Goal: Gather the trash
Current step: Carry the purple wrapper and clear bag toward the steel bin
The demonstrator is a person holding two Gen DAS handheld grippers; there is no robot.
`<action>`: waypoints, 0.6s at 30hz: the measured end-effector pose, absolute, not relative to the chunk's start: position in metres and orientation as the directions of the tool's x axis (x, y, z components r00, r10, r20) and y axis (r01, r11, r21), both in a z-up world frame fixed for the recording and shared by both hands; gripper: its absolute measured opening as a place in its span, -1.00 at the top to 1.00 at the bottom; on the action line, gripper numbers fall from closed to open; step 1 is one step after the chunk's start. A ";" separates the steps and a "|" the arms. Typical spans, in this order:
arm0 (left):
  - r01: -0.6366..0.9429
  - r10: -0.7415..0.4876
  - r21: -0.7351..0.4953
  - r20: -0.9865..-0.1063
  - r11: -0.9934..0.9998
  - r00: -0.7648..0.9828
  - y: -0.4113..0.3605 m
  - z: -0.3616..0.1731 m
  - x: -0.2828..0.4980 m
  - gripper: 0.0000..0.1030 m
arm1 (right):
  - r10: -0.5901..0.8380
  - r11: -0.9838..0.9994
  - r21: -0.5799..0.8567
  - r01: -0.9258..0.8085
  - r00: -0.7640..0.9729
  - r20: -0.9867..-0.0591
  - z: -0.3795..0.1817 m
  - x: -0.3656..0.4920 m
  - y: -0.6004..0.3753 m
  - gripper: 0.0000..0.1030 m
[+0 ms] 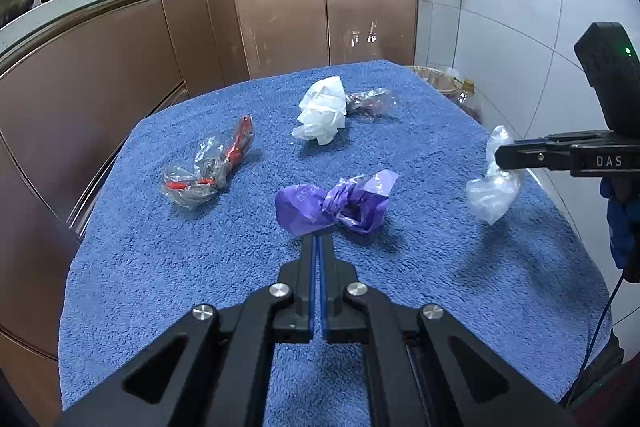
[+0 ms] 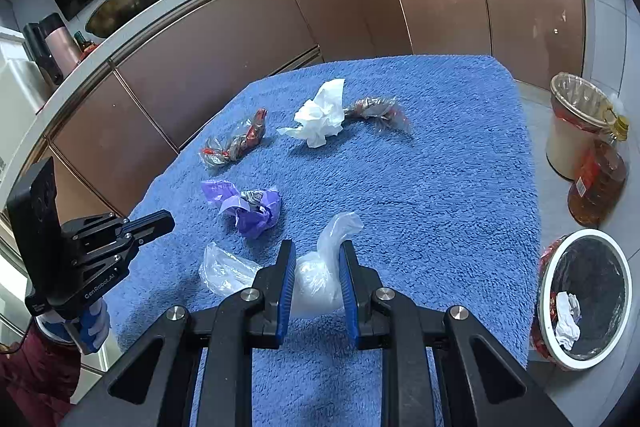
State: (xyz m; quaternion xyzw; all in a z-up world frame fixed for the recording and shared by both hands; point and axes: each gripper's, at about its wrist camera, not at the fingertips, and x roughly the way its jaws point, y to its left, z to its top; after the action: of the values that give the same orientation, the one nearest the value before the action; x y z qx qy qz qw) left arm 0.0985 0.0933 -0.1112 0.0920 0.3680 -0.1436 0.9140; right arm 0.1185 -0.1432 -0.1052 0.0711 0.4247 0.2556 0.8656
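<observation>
Trash lies on a blue towel [image 1: 420, 259]: a purple wrapper [image 1: 336, 203], a white tissue [image 1: 322, 111], a clear wrapper with red print [image 1: 208, 167] and a dark crumpled wrapper [image 1: 368, 103]. My left gripper [image 1: 318, 239] is shut and empty, its tips just short of the purple wrapper [image 2: 246, 207]. My right gripper [image 2: 316, 251] is shut on a clear white plastic bag [image 2: 320, 275] and holds it above the towel; the bag also shows in the left wrist view [image 1: 494, 183]. In the right wrist view the left gripper [image 2: 160, 221] sits at the left.
A round bin with a black liner [image 2: 584, 299] stands on the floor to the right and holds a white tissue. A lined bucket [image 2: 572, 123] and an oil bottle [image 2: 600, 179] stand beyond it. Brown cabinets [image 1: 280, 23] run behind the table.
</observation>
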 end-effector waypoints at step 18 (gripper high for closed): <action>0.367 -0.238 0.039 -0.696 0.929 0.677 0.092 -0.106 0.108 0.20 | 0.508 0.860 0.366 -0.355 0.528 -0.681 -0.107 0.117 -0.165 0.60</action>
State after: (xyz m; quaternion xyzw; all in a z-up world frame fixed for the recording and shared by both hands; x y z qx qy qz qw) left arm 0.1085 0.0920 -0.1063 0.0882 0.3658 -0.1661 0.9115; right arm 0.1172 -0.1650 -0.1071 0.0913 0.4179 0.2482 0.8692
